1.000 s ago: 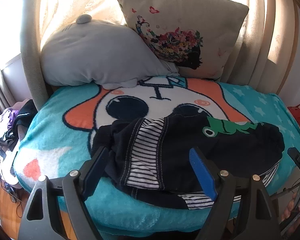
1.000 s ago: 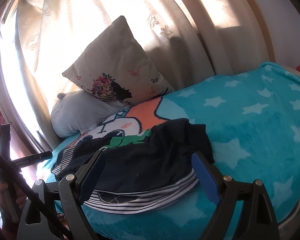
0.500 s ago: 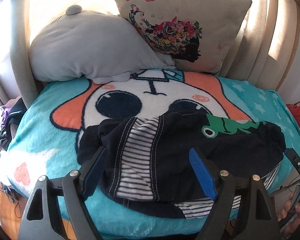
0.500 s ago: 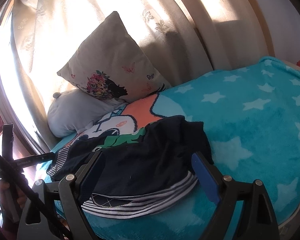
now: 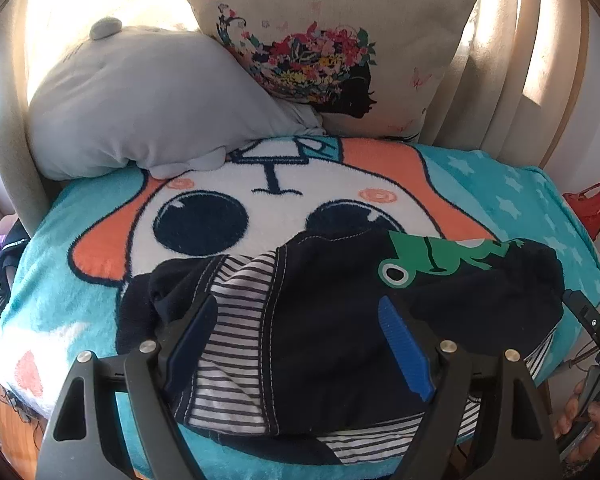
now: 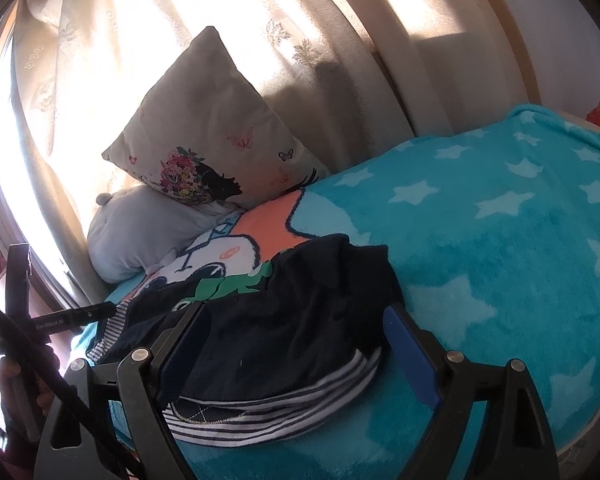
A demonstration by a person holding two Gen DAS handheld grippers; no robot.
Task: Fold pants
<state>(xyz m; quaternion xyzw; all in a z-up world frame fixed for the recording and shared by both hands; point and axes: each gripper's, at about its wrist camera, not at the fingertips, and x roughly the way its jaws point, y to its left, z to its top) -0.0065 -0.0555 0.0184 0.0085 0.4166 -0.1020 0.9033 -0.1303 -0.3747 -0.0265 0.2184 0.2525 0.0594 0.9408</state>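
Left wrist view first. Sunlit cream curtains (image 5: 512, 40) behind, washed out by glare. Below them a bed under a teal blanket (image 5: 80, 264) printed with a big-eyed cartoon face and pale stars. Grey pillow (image 5: 140, 96) and floral cushion (image 5: 340, 40) propped at the far end, cushion overlapping the pillow. Dark navy pants (image 5: 332, 320) heaped on the near part of the blanket, crumpled, striped lining turned out, green frog print on top; near edge hidden behind the tool. Left tool (image 5: 300, 344) wide open, blue pads spread over the pants, gripping nothing; hard to say whether the fingertips (image 5: 400, 340) touch the cloth. At the right edge, part of the right tool (image 5: 592, 328) and a hand, cut off by the frame. Red object (image 5: 592, 208) beside the bed, mostly out of frame. Tangle of clothing (image 5: 0, 248) at far left, indistinct.

Right wrist view. Same curtains (image 6: 260, 20), cushion (image 6: 220, 148), pillow (image 6: 140, 232) and starred blanket (image 6: 500, 240). Pants (image 6: 280, 336) lying at the blanket's near edge, striped waistband toward the camera. Right tool (image 6: 300, 344) also spread wide, straddling the waistband end, holding nothing. Left tool (image 6: 60, 316) at far left, partly cut off.
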